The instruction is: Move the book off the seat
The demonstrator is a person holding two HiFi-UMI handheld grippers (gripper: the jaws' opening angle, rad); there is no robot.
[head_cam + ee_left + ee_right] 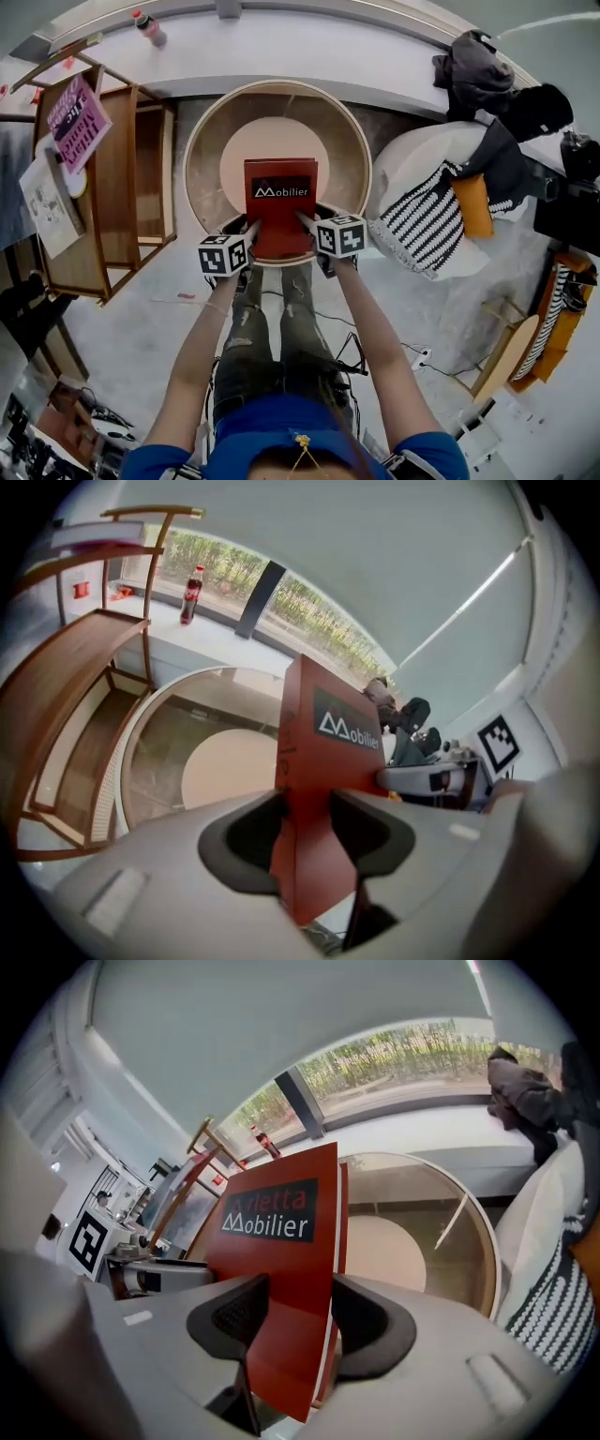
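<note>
A red book (280, 202) with "Mobilier" on its cover hangs face up over a round glass table (201, 131). My left gripper (251, 228) is shut on the book's near left corner and my right gripper (305, 221) on its near right corner. In the left gripper view the book (323, 752) stands edge-on between the dark pads (246, 841), with the right gripper (441, 778) beyond it. The right gripper view shows the cover (281, 1241) pinched between that gripper's pads (370, 1321), and the left gripper (141, 1269) at the far side.
A wooden shelf unit (112, 187) with magazines (77, 120) stands to the left. A white armchair (412, 155) with a striped cushion (427, 225) is to the right. A cola bottle (150, 28) and dark clothes (487, 75) lie on the window ledge. Cables (361, 352) run across the floor.
</note>
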